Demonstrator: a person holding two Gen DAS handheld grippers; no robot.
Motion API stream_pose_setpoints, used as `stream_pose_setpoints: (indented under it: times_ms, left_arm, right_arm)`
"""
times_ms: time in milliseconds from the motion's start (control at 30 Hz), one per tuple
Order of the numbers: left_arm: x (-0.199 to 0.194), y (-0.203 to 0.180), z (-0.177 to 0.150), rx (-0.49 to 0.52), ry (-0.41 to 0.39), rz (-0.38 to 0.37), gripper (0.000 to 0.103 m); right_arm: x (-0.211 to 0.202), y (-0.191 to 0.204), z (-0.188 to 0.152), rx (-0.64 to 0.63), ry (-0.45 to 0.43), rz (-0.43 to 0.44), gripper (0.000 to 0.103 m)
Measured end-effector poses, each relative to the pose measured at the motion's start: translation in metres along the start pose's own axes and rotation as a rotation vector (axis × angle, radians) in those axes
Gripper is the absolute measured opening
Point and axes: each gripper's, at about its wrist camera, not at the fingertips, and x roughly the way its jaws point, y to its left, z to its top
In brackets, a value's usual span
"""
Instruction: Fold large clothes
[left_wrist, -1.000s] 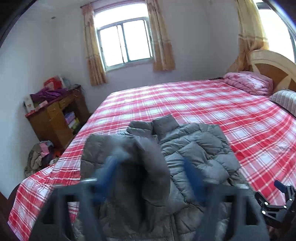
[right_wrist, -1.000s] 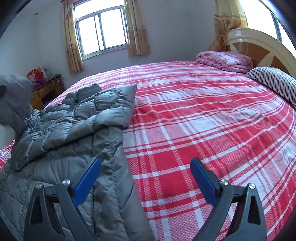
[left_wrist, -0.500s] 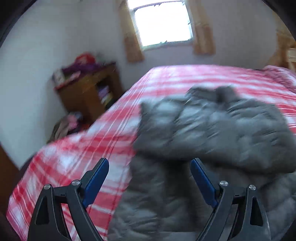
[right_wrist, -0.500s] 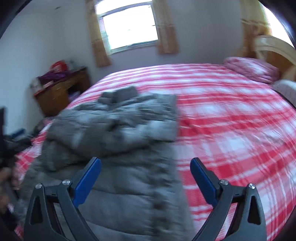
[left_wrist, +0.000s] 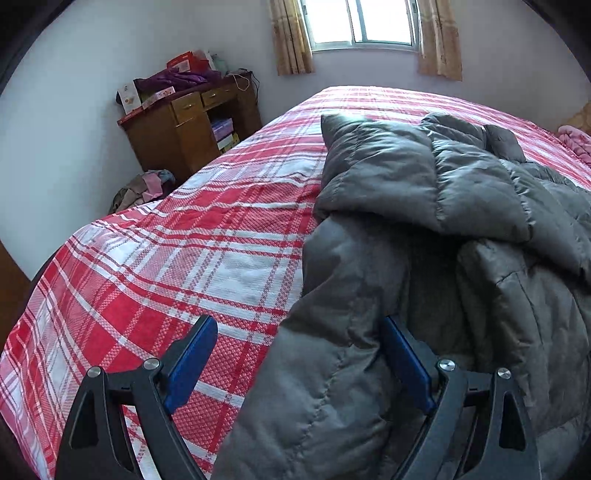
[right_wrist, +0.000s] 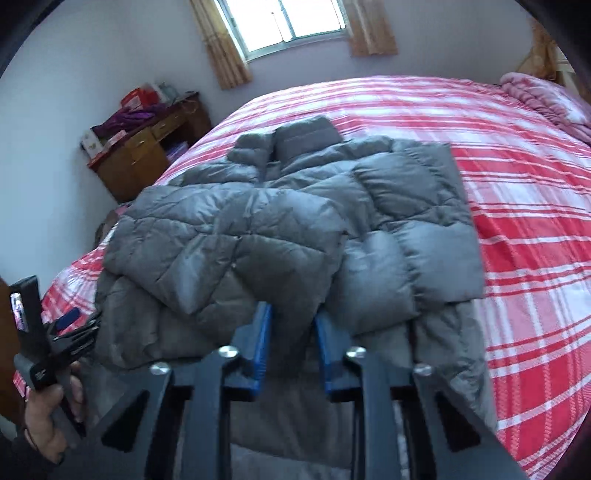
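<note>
A grey puffer jacket (left_wrist: 424, 229) lies collar-away on the red plaid bed (left_wrist: 184, 258), both sleeves folded across its chest. My left gripper (left_wrist: 297, 321) is open and low over the jacket's left edge. Its right finger (left_wrist: 402, 354) is against the fabric and its left finger is over bare bedspread. In the right wrist view the jacket (right_wrist: 258, 229) fills the middle. My right gripper (right_wrist: 291, 314) sits at its lower part, jaws closing to a narrow gap with grey fabric pinched between the blue pads. The left gripper (right_wrist: 70, 332) shows at the far left, held by a hand (right_wrist: 48, 417).
A wooden cabinet (left_wrist: 184, 122) piled with boxes and clothes stands by the wall left of the bed, with a heap of clothes (left_wrist: 144, 188) on the floor beside it. A pink quilt (right_wrist: 539, 92) lies at the head of the bed. Bare bedspread (right_wrist: 517, 184) stretches right of the jacket.
The left gripper let go of the grey sleeve, which now lies across the jacket, and dropped to the jacket's left edge. The right gripper swung left over the jacket and its jaws closed.
</note>
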Motion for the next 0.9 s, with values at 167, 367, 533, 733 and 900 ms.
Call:
stream_pose_setpoints:
  times_ms: [167, 367, 533, 733, 900]
  left_arm:
    - [0.002, -0.001, 0.0, 0.01, 0.003, 0.008, 0.09]
    - [-0.023, 0.009, 0.009, 0.011, 0.002, -0.005, 0.09]
    - [-0.077, 0.01, 0.059, 0.021, -0.121, -0.057, 0.09]
    - [-0.072, -0.031, 0.111, -0.002, -0.202, -0.098, 0.091]
    - [-0.009, -0.052, 0.132, -0.111, -0.115, -0.075, 0.091]
  right_arm:
    - [-0.003, -0.012, 0.003, -0.003, -0.01, -0.084, 0.013]
    - [-0.005, -0.024, 0.004, 0.008, 0.008, -0.071, 0.021]
    - [-0.044, -0.032, 0.017, 0.05, -0.087, -0.171, 0.074]
    - [-0.061, 0.011, 0.05, 0.022, -0.205, -0.195, 0.071]
    - [-0.02, 0.039, 0.063, 0.057, -0.244, -0.186, 0.071]
